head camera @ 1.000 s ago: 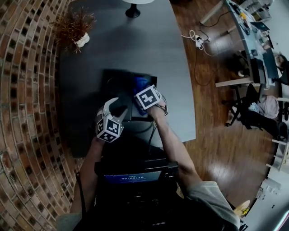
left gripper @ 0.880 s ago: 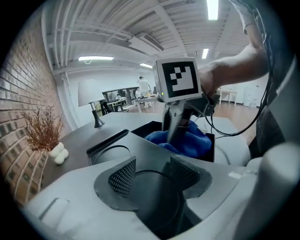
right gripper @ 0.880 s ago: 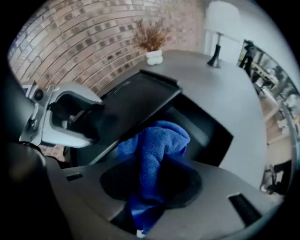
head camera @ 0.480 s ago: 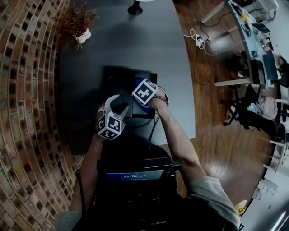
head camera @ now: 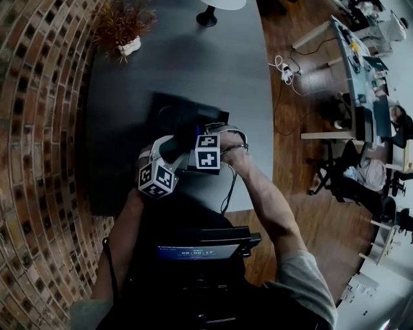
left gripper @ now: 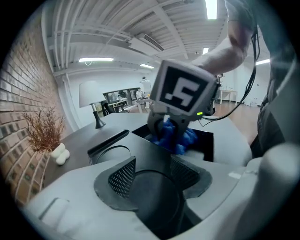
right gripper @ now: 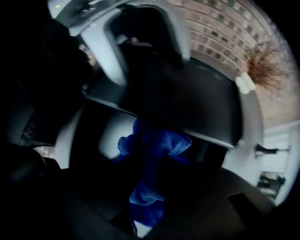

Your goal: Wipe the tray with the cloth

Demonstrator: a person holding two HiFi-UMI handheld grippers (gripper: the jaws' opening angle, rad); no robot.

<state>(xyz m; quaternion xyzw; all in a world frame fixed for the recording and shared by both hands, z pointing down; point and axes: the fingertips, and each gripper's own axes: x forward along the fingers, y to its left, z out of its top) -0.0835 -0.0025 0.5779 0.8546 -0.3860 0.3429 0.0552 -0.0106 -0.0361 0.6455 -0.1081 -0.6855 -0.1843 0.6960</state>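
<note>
Brick wall [head camera: 39, 129] curves along 9 o'clock of the head view. A dark grey worktop [head camera: 193, 64] fills the middle, and wood floor [head camera: 303, 193] lies at 3 o'clock. Near the worktop's front edge sits the black tray [head camera: 177, 113].

The left tool [left gripper: 152, 166] comes in from 6 o'clock, and its 2 mesh pads [left gripper: 122, 177] are clamped on the tray's near rim. The right tool [left gripper: 168, 133] points straight down at the left tool's 1 o'clock. It pinches the blue cloth [left gripper: 187, 139], which is bunched against the tray's floor toward its right side. In the head view the right tool's marker cube [head camera: 208, 151] covers the cloth almost wholly.

A dried plant [head camera: 122, 22] in a white vase [head camera: 131, 46] stands at the tray's 11 o'clock, well apart from it. A black lamp foot [head camera: 206, 17] stands at 12 o'clock by the worktop's far edge. On the floor at 2 o'clock lies a white power strip [head camera: 282, 66] with its cord. A cable [head camera: 227, 190] hangs from the right wrist.
</note>
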